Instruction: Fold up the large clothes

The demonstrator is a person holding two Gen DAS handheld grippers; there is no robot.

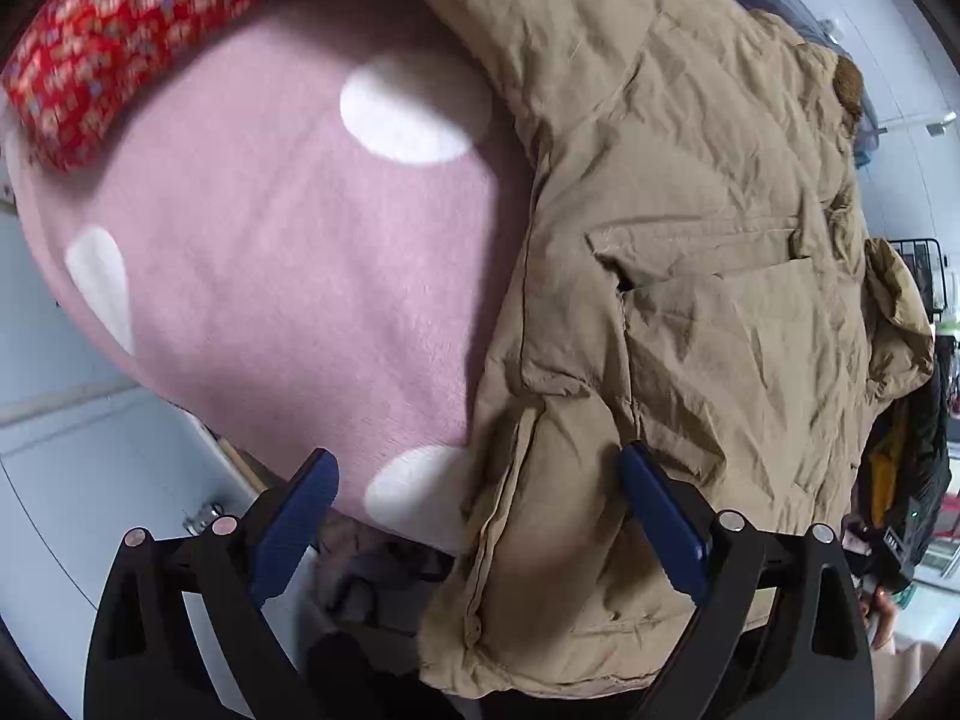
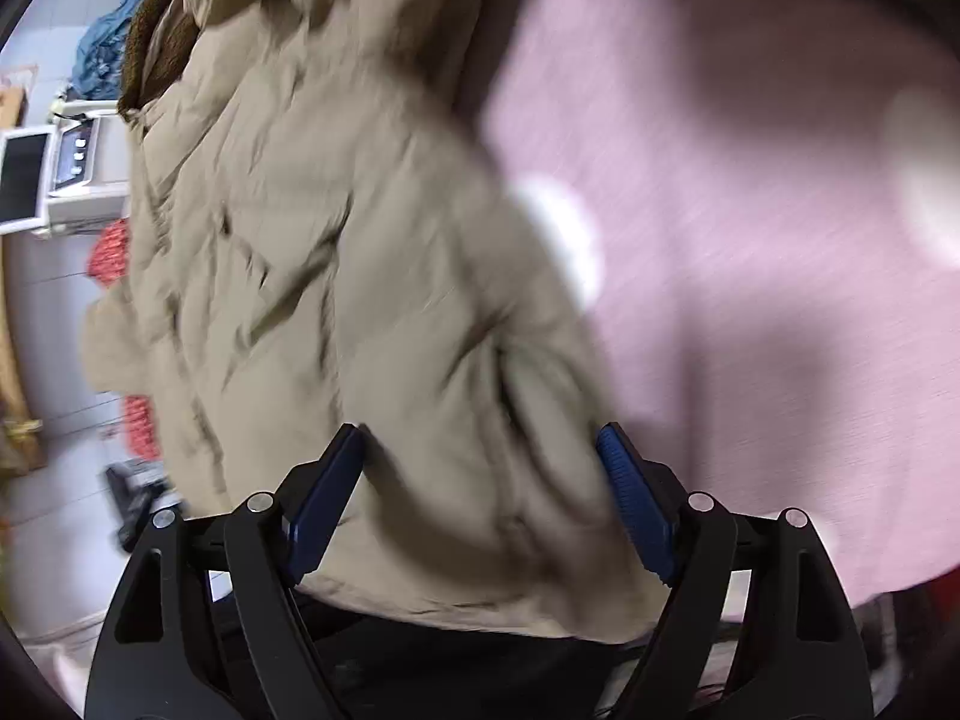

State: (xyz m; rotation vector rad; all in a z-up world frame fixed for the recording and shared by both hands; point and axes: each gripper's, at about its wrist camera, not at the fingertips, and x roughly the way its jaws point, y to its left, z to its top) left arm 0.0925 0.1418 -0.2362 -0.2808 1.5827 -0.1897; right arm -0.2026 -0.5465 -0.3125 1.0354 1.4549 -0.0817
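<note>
A tan padded jacket with a brown fleece collar lies on a pink blanket with white spots. In the left wrist view it fills the right half, its hem hanging over the near edge. My left gripper is open, its blue pads on either side of the jacket's left hem edge. In the right wrist view the jacket is blurred and fills the left and middle. My right gripper is open, with the jacket's bottom hem between its pads.
A red patterned pillow lies at the far left of the blanket. The pink blanket spreads to the right of the jacket. A white appliance and blue clothes stand beyond the bed. Dark clothes hang at right.
</note>
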